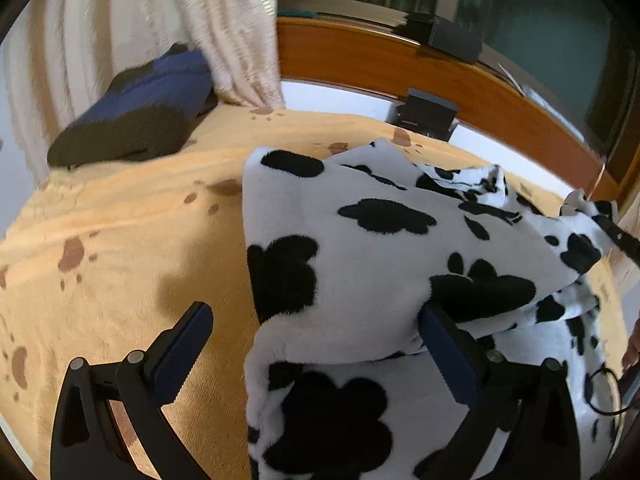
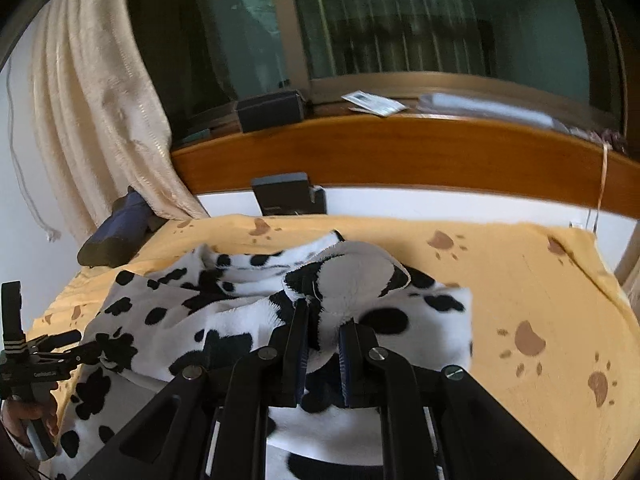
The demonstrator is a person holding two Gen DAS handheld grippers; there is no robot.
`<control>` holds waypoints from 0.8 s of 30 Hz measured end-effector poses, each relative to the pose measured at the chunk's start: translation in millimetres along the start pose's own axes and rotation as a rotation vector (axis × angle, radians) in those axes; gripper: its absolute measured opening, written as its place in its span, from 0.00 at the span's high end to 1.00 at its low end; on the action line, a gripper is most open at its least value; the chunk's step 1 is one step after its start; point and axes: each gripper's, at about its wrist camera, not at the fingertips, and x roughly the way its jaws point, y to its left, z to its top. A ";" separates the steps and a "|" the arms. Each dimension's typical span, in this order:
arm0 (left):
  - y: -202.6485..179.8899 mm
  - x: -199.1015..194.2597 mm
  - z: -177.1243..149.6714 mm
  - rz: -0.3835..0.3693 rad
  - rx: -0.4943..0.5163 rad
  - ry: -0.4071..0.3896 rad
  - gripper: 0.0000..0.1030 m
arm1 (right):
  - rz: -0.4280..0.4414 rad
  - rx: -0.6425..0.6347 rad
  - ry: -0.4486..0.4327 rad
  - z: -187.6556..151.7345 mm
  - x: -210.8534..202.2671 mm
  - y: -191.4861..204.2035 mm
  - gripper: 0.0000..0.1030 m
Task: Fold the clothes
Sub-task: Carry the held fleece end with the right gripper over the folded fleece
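Note:
A fleece garment [image 1: 380, 240] in white with black cow patches lies partly folded on the bed. My left gripper [image 1: 316, 328] is open, its fingers wide apart. The left finger [image 1: 188, 344] hangs over bare blanket, and the right finger [image 1: 444, 344] is tucked under the garment's folded edge. My right gripper [image 2: 325, 320] is shut on a raised bunch of the same garment [image 2: 352, 276], which hangs lifted off the rest. In the left wrist view, the right gripper [image 1: 618, 236] shows at the far right, holding the cloth's corner. The left gripper [image 2: 60, 346] appears at the left edge of the right wrist view.
A peach blanket [image 2: 520, 280] with brown paw prints covers the bed. A folded blue and black garment [image 1: 136, 120] lies at the far left by a cream curtain [image 1: 224, 32]. A wooden headboard [image 2: 400, 152] with dark boxes and papers runs behind, under a window.

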 end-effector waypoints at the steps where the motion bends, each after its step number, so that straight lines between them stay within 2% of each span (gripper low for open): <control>1: -2.8 1.8 0.7 0.015 0.016 0.000 0.00 | 0.003 0.007 0.004 -1.9 0.5 -3.8 0.86; 5: -7.1 12.8 2.2 0.060 0.063 0.020 0.00 | 0.014 0.027 0.012 -12.8 3.5 -14.2 0.86; 8: 1.7 10.2 9.4 0.084 0.051 0.014 0.00 | 0.042 0.064 0.025 -13.5 8.7 -18.6 0.86; 10: 9.3 2.3 14.8 0.097 0.030 -0.003 0.00 | 0.070 0.063 0.028 0.0 10.2 -12.4 0.86; 13: 23.7 -12.9 19.0 0.099 -0.021 -0.030 0.00 | 0.104 -0.006 -0.027 35.2 -3.2 17.5 0.86; 16: 38.6 -27.0 12.3 0.073 -0.083 -0.045 0.00 | 0.145 -0.081 -0.077 68.3 -16.6 56.6 0.86; 20: 42.8 -39.3 -5.4 0.042 -0.107 -0.055 0.00 | 0.199 -0.166 -0.127 102.7 -28.5 113.6 0.86; 22: 38.5 -43.8 -14.0 -0.005 -0.114 -0.050 0.00 | 0.212 -0.202 -0.144 114.6 -31.8 138.4 0.86; 24: 28.5 -49.1 -21.5 -0.093 -0.102 -0.048 0.00 | 0.224 -0.230 -0.157 125.9 -36.1 159.9 0.86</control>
